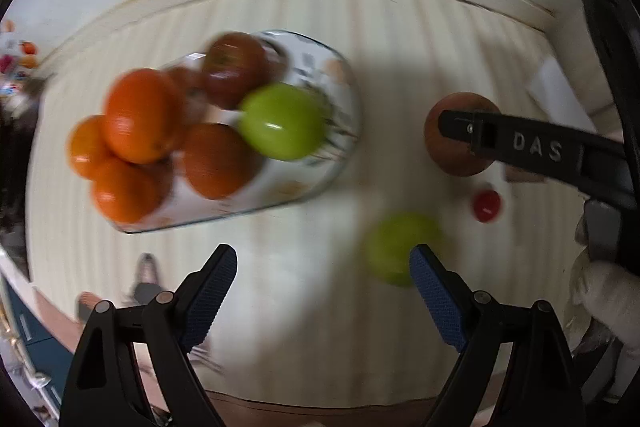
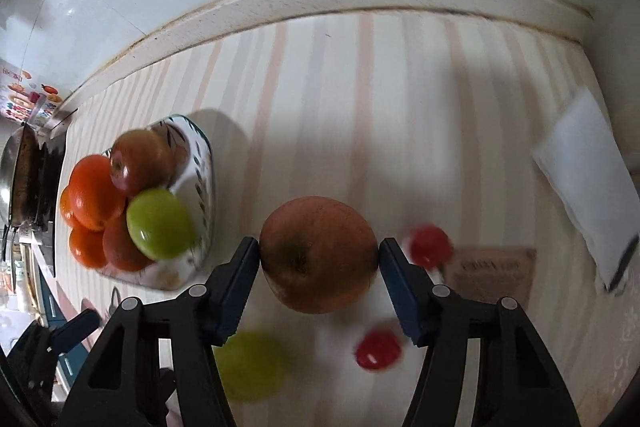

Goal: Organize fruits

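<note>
On the striped desk point(image 2: 360, 99) the floral dish point(image 2: 202, 163) already holds oranges and apples. My right gripper point(image 2: 319, 259) brackets the reddish apple point(image 2: 318, 255), pads at its sides; I can't tell whether they press yet, so I'd squeeze firmly before lifting. My left gripper point(image 1: 323, 279) hangs open over bare desk, the loose green apple point(image 1: 394, 247) beside its right finger.

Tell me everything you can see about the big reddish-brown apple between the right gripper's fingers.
The apple is round, reddish-brown with a darker patch near its stem dimple, and its skin looks matte. It sits on the striped table, apart from the fruit plate. The right gripper straddles it, with one blue pad at each side, touching or nearly so. A small red fruit lies just beyond it.
</note>
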`<state>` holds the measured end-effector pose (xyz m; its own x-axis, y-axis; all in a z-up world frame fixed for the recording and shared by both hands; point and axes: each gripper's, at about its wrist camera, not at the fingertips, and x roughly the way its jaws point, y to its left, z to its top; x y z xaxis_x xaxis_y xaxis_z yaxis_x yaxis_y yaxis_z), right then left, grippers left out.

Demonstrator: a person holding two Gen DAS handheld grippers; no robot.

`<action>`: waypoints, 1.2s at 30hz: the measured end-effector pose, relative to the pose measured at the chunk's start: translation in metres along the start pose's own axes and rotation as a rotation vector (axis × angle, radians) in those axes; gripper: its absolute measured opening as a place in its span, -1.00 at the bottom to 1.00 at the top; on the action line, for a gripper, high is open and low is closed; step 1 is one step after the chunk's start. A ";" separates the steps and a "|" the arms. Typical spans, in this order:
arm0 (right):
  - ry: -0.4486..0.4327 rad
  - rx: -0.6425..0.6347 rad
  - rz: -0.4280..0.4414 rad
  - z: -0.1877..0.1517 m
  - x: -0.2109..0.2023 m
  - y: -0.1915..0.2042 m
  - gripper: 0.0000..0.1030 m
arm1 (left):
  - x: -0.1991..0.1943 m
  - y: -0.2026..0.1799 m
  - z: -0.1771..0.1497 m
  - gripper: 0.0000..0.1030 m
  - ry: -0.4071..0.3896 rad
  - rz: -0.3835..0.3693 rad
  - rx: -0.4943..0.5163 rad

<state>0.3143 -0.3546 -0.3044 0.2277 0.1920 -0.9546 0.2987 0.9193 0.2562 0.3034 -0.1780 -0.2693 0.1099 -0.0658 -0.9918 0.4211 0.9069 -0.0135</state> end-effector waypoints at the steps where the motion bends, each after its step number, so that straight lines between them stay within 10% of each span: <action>1: 0.003 0.006 -0.002 -0.004 -0.002 -0.006 0.25 | 0.003 -0.006 0.000 0.72 0.007 -0.014 0.014; 10: 0.013 0.059 -0.004 -0.025 -0.008 -0.046 0.25 | 0.045 -0.056 0.011 0.71 0.084 -0.046 0.126; 14: 0.021 0.051 -0.002 -0.022 -0.008 -0.047 0.26 | 0.061 -0.064 0.014 0.04 0.095 -0.033 0.145; 36: 0.049 0.034 0.016 -0.010 0.003 -0.033 0.29 | 0.053 -0.041 0.020 0.02 0.052 -0.079 0.080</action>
<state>0.2954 -0.3812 -0.3176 0.1874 0.2242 -0.9564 0.3265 0.9040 0.2759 0.3099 -0.2271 -0.3187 0.0272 -0.1121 -0.9933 0.4970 0.8637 -0.0839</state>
